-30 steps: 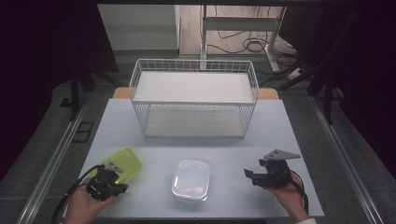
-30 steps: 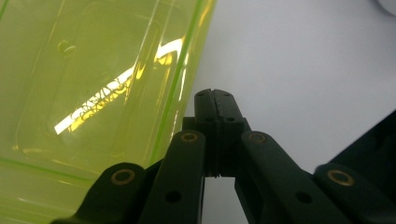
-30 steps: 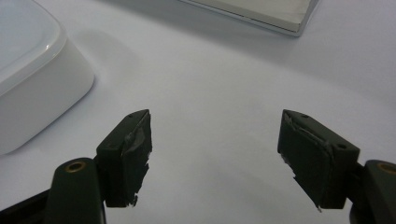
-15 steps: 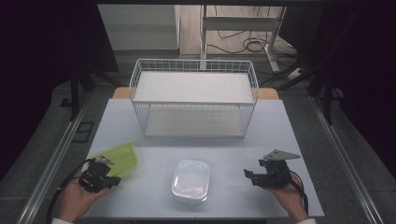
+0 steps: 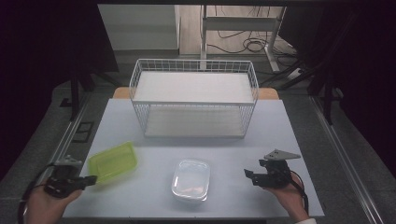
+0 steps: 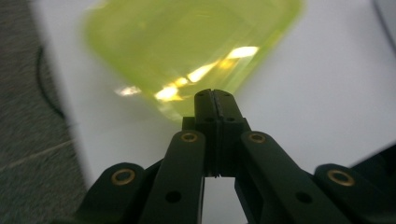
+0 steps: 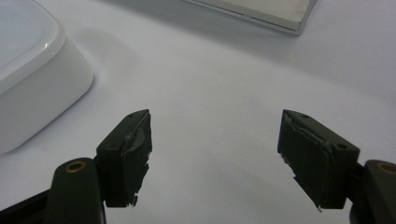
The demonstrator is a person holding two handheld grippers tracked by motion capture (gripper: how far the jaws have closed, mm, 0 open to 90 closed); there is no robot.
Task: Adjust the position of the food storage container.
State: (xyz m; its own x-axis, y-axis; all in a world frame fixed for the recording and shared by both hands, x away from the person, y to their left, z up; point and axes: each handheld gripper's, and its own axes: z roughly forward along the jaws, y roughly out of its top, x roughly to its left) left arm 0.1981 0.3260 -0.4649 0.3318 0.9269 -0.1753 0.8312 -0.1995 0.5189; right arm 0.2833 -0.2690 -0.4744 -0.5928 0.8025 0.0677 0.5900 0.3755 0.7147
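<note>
While clamped: unlabelled green lid (image 5: 113, 161).

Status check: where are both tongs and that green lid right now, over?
Left tongs shut on green lid at its near edge. Right tongs open, nothing between them, beside the clear container. Wire rack stands behind, nothing blocking.

Lid (image 5: 113, 161): translucent lime green. Container (image 5: 190, 178): clear, whitish. Rack (image 5: 194, 99) at twelve o'clock: white wire grid, white shelves. Table (image 5: 275, 126): pale grey. Grippers, left (image 5: 91, 178) and right (image 5: 247, 173): black, brass rivets.
</note>
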